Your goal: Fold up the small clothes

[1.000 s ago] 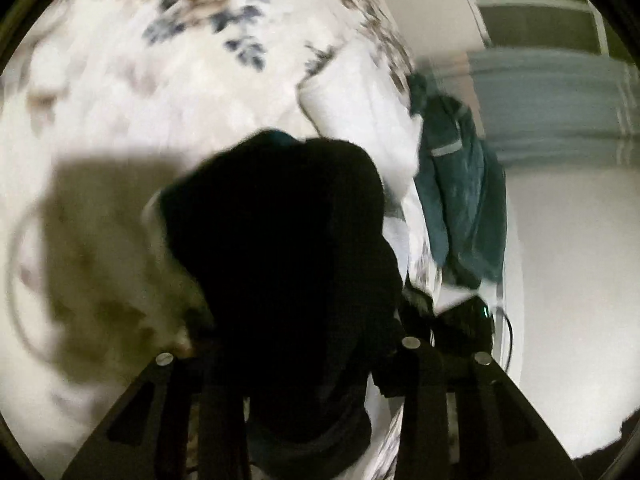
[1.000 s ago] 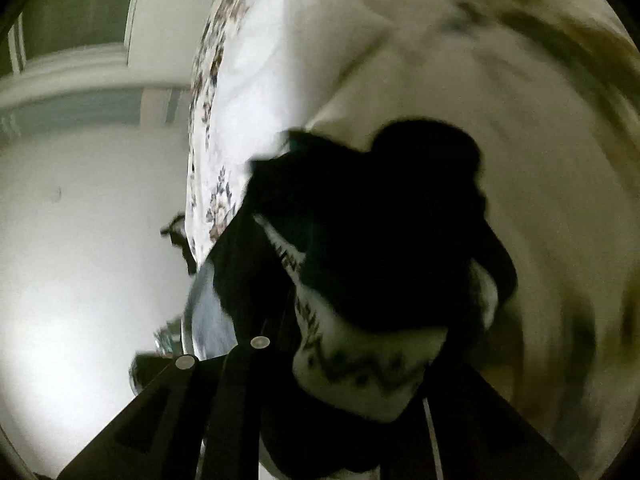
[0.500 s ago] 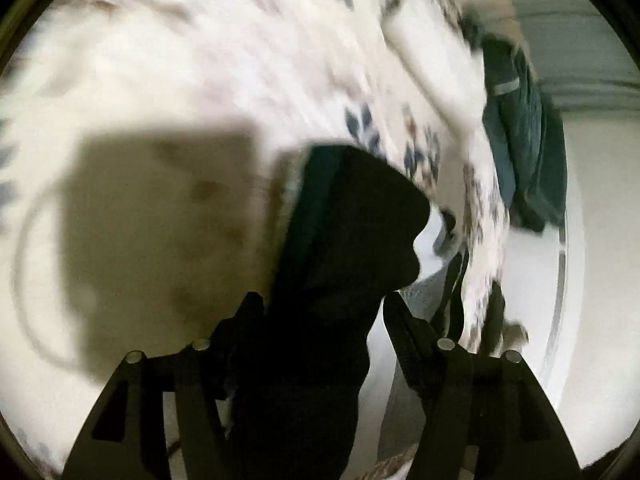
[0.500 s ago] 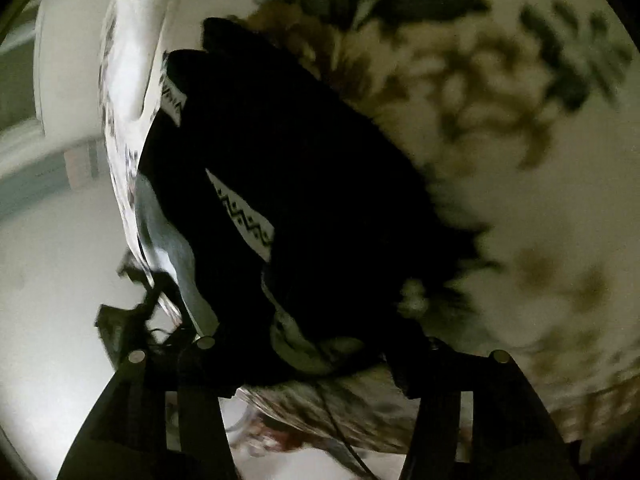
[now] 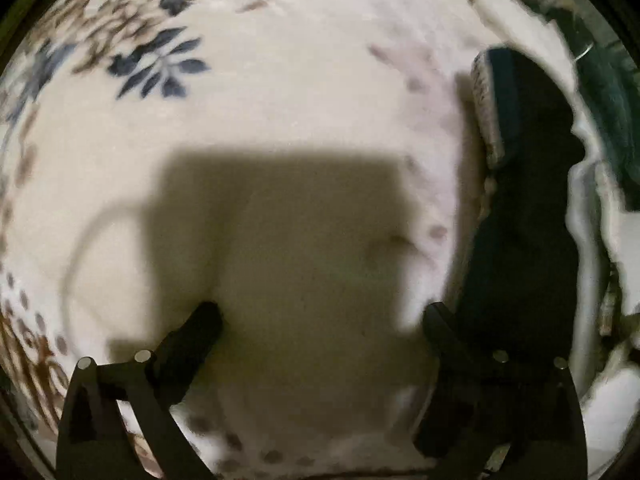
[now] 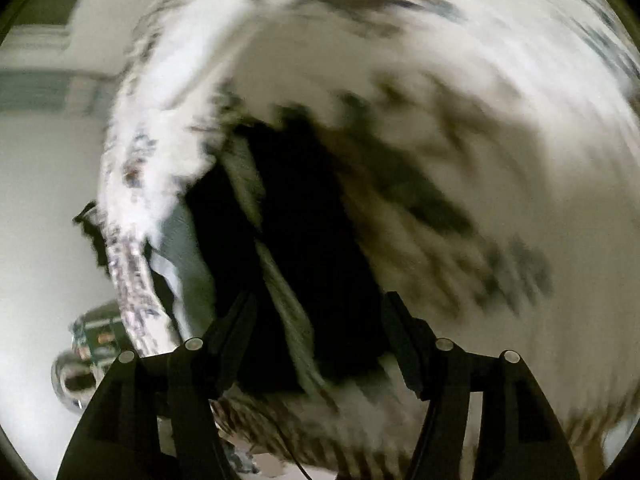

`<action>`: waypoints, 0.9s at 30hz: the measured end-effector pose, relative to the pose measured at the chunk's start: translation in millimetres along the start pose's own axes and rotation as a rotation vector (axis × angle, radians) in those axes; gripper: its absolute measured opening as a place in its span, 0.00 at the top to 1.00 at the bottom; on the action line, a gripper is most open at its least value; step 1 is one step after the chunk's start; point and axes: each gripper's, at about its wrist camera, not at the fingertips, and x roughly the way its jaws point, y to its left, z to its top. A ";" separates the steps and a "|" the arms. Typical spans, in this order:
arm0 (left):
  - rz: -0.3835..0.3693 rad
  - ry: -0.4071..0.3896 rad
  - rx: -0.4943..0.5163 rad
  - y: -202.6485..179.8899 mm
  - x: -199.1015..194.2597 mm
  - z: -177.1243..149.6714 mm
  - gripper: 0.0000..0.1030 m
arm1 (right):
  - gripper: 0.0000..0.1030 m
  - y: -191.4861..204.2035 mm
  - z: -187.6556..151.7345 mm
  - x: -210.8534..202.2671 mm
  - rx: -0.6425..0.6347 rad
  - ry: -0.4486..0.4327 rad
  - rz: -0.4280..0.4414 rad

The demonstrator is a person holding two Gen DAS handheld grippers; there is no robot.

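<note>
Left gripper (image 5: 320, 320) had just been opening and stood spread wide over the floral blanket (image 5: 280, 100), nothing between its jaws, casting a blocky shadow. The dark garment (image 5: 524, 208) lay on the blanket off to its right, beside the right finger, near the bed edge. Right gripper (image 6: 320, 316) had also been opening; jaws apart, garment (image 6: 304, 240) lying below between them, not pinched. Right view blurred.

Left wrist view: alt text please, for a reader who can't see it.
The left gripper hangs open over a white blanket with a blue and brown flower print, its jaws just widened and nothing between them. A dark garment lies to the right near the blanket's edge, beside the right finger. The gripper's shadow falls across the middle.
</note>
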 end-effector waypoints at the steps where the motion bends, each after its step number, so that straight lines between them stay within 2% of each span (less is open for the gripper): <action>1: 0.042 -0.003 0.014 -4.7 4.5 1.1 0.00 | 0.35 10.3 10.1 7.6 -0.021 0.013 0.006; 2: 0.083 -0.015 0.029 -9.4 7.4 1.4 0.00 | 0.35 19.9 20.2 21.6 -0.047 0.031 0.006; 4: 0.107 -0.052 0.026 -11.3 6.5 -1.8 0.00 | 0.37 34.8 34.1 52.0 -0.090 0.074 -0.034; 5: 0.103 -0.076 0.015 -9.5 5.1 -4.2 0.00 | 0.44 40.8 35.7 60.7 -0.094 0.087 -0.046; 6: 0.102 -0.077 0.008 -8.3 5.4 -4.3 0.00 | 0.86 46.1 37.6 72.0 -0.092 0.100 -0.044; 7: 0.102 -0.075 0.011 -7.6 6.0 -5.4 0.00 | 0.95 47.0 36.8 76.4 -0.085 0.087 -0.080; 10: 0.099 0.004 0.018 -7.7 0.5 3.6 0.00 | 0.96 41.9 34.9 56.0 -0.057 -0.021 -0.069; 12: 0.070 0.008 0.000 -8.5 -18.5 14.1 0.01 | 0.96 30.7 38.2 30.9 -0.032 -0.091 -0.067; 13: 0.052 -0.019 -0.011 -8.5 -32.3 17.3 0.01 | 0.96 24.6 41.9 26.3 -0.009 -0.091 -0.062; 16: -0.009 -0.103 -0.048 -5.7 -68.6 27.4 0.01 | 0.96 5.5 54.2 33.9 0.031 0.020 -0.062; 18: -0.077 -0.140 -0.063 -10.0 -79.8 41.9 0.01 | 0.95 -7.4 59.7 38.1 0.071 0.118 -0.023; 20: -0.128 -0.151 -0.044 -19.9 -76.4 64.3 0.01 | 0.84 -6.8 68.4 28.1 0.089 0.097 0.038; 21: -0.148 -0.159 -0.016 -30.8 -70.5 79.1 0.01 | 0.70 -3.3 72.2 22.1 0.073 0.070 0.046; 22: -0.165 -0.167 0.008 -46.9 -66.1 77.6 0.01 | 0.49 -0.1 77.3 14.5 0.054 0.037 0.052; 23: -0.185 -0.173 0.030 -61.1 -61.0 78.3 0.01 | 0.41 4.3 83.2 11.9 0.040 0.012 0.071; 24: -0.213 -0.177 0.066 -73.1 -51.4 90.2 0.03 | 0.38 11.0 92.3 10.9 0.018 -0.017 0.099; 26: -0.228 -0.169 0.113 -97.2 -30.2 104.2 0.31 | 0.38 22.5 107.1 22.2 -0.034 -0.001 0.111; 27: -0.258 -0.159 0.138 -104.4 -20.4 111.5 0.66 | 0.38 28.3 113.2 32.2 -0.051 0.023 0.100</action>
